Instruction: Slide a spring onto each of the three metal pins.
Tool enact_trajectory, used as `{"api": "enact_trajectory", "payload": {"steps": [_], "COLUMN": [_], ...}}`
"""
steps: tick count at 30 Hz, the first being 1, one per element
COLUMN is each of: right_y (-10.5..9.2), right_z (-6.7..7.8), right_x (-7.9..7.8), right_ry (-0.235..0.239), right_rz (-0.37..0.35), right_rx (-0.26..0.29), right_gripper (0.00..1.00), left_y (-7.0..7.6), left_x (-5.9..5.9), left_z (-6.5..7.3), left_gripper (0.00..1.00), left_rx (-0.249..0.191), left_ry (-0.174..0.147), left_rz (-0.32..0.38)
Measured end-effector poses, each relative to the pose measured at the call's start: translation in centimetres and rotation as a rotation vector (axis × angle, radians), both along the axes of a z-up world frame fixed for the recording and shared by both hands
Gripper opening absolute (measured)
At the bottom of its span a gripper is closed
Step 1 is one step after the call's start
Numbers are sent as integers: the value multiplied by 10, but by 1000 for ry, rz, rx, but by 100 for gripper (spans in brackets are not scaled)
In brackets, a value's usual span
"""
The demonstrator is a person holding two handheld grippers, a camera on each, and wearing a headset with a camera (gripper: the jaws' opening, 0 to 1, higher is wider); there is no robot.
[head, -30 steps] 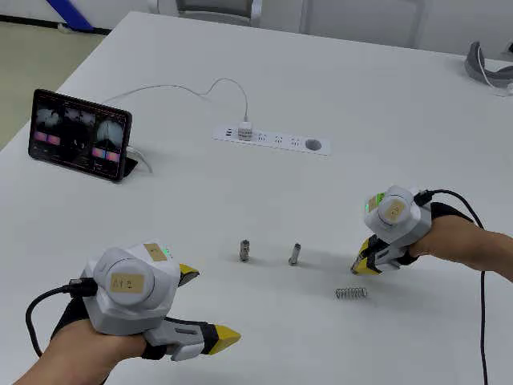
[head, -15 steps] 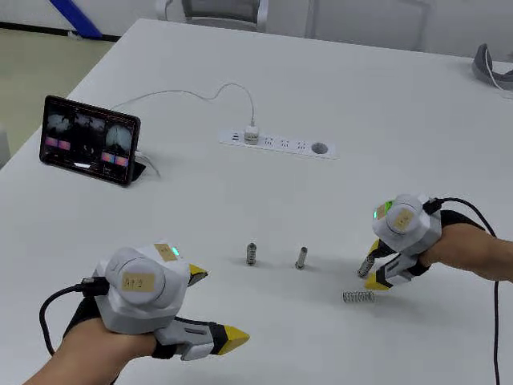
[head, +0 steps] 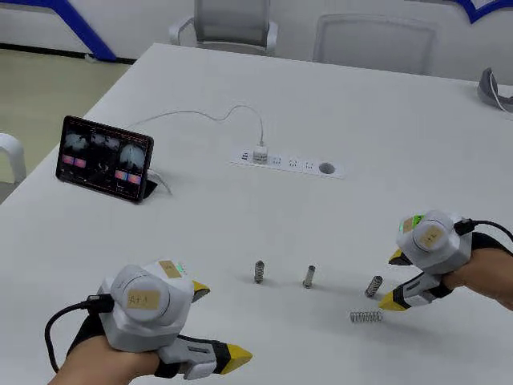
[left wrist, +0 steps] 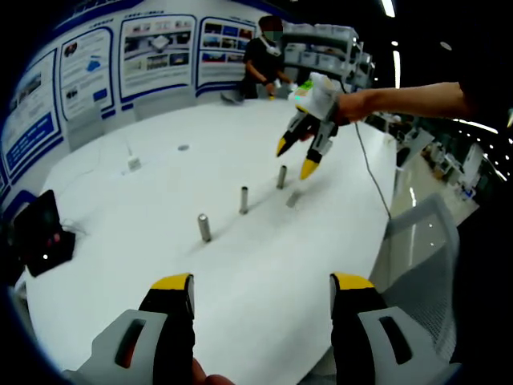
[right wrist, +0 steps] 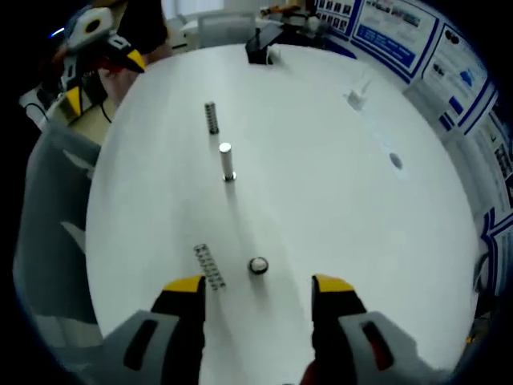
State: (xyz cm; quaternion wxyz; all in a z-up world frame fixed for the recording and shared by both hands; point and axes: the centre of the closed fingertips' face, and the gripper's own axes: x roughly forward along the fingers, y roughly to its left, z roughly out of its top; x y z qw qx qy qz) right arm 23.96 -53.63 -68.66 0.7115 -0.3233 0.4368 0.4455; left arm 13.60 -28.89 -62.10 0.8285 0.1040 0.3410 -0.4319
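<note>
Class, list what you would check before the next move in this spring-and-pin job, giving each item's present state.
1. Right gripper fingers open and empty: ok.
2. Loose spring lying free beside it: ok.
3. Middle pin bare and upright: ok.
4. Far pin already carries a spring: ok.
5. Nearest pin carries a spring: cannot tell.
6. Left gripper open, clear of the pins: ok.

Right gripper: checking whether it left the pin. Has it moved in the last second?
Yes. The right gripper has backed off rightward from the right-hand pin, farther from the middle pin.
</note>
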Motion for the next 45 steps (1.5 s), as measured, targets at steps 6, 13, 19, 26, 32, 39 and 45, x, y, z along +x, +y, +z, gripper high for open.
{"api": "enact_trajectory", "payload": {"steps": [6, 13, 19, 26, 32, 39, 45], "right_y": [-1, -2, 5, 11, 7, 6, 8], "right_z": [6, 6, 12, 23, 26, 32, 31], "right_x": [0, -3, -4, -7, -15, -28, -40], "right_ry": [-19, -30, -36, -48, -59, -70, -76], "right_rz": [-47, -131, -207, -303, -354, -377, -382], "right_rx": [34, 100, 193, 317, 362, 393, 398], "right_gripper": [58, 59, 60, 62, 65, 68, 71], "left_y": [1, 3, 0, -6, -9, -15, -21], "left_x": [-2, -2, -2, -2, -1, -3, -1], "left_z": [1, 2, 2, 2, 1, -2, -3], "left_gripper": [70, 70, 70, 71, 70, 71, 71], "left_rx": [4, 5, -6, -14, -17, -14, -17], "left_ry": [-3, -5, 2, 4, 4, 9, 8], "left_rz": [1, 1, 3, 1, 0, -11, -19]}}
